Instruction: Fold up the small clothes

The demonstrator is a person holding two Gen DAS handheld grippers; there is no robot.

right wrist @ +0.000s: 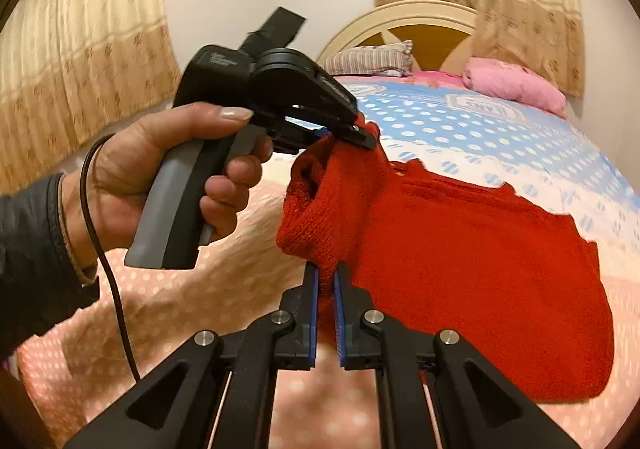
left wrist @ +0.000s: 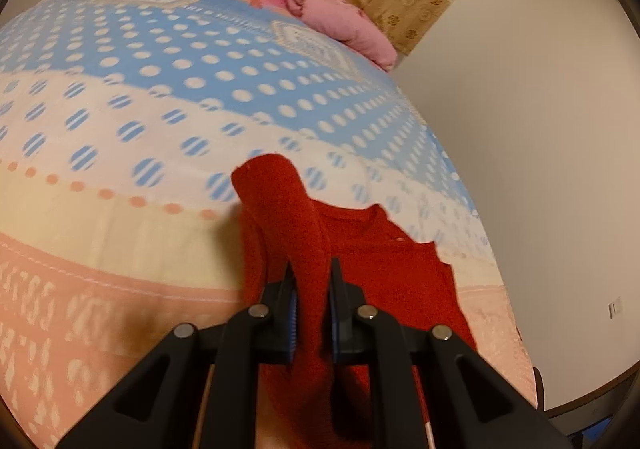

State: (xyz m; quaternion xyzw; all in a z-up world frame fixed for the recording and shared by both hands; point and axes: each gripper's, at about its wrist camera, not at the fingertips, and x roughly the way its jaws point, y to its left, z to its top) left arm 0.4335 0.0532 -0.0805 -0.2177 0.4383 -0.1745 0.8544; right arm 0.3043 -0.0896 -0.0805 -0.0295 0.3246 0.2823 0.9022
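**Red knit lifted by one edge, ready to fold across**

Red wool fills the lower right of both views: a small sweater (right wrist: 472, 269) lies on the bed (right wrist: 500, 137), its body flat on the spread while its left edge, with what looks like a sleeve, is raised off the cloth. The left gripper (left wrist: 312, 289) is clamped on a thick roll of knit that stands up between its blue pads in the lower centre of the left view. In the right view the same tool appears at upper centre, held by a hand (right wrist: 168, 185), its tip biting the top of the raised edge. The right gripper (right wrist: 326, 281) is pressed together on a thin pinch of the same edge lower down, at lower centre.

The step in hand, as I judge it, is carrying this edge over the body toward the right of the frame. To do it well:

- Keep both clamps firm; loose knit can slip from the pads.
- Move the two grippers together and level with each other, so the edge stays straight and the crease runs true.
- Lift only enough for the raised part to clear the body; pulling higher would likely drag the flat part across the spread.
- Lay the edge down before letting go, then release both ends at once.

Bunching in the left clamp could leave a lump under the fold.
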